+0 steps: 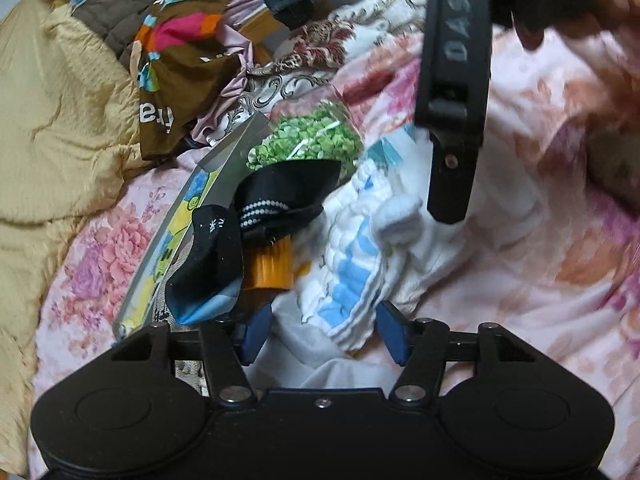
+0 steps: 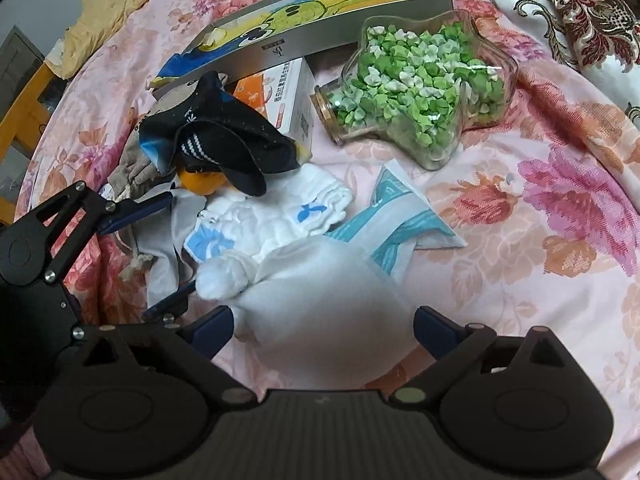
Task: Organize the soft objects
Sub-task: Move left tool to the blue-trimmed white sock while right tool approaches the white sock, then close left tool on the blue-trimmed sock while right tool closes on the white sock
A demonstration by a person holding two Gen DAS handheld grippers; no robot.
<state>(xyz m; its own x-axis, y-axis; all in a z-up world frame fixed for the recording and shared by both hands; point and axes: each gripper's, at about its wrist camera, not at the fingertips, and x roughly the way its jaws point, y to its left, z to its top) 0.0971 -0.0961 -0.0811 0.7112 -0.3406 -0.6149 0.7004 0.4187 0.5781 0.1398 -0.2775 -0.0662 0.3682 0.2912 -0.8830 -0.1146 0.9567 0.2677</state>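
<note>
Two claws work over a bed covered with a pink flowered bedspread (image 2: 520, 264). The left claw (image 1: 322, 330) is spread, its blue pads apart above a white garment (image 1: 304, 364), and it pinches nothing. The right claw (image 2: 324, 330) is also spread, with a white sock (image 2: 320, 312) lying between its pads; I cannot tell if the pads touch it. Just beyond this sock lies a white cloth with blue marks (image 2: 280, 216), and a dark sock (image 2: 216, 140) rests on an orange thing (image 2: 204, 182) beside it. Behind them stand a white and orange carton (image 2: 288, 96) and a long silver box with a cartoon picture (image 2: 320, 28). A clear star-shaped jar of green paper stars (image 2: 420, 84) lies on its side, near a teal and white packet (image 2: 404, 220).
</note>
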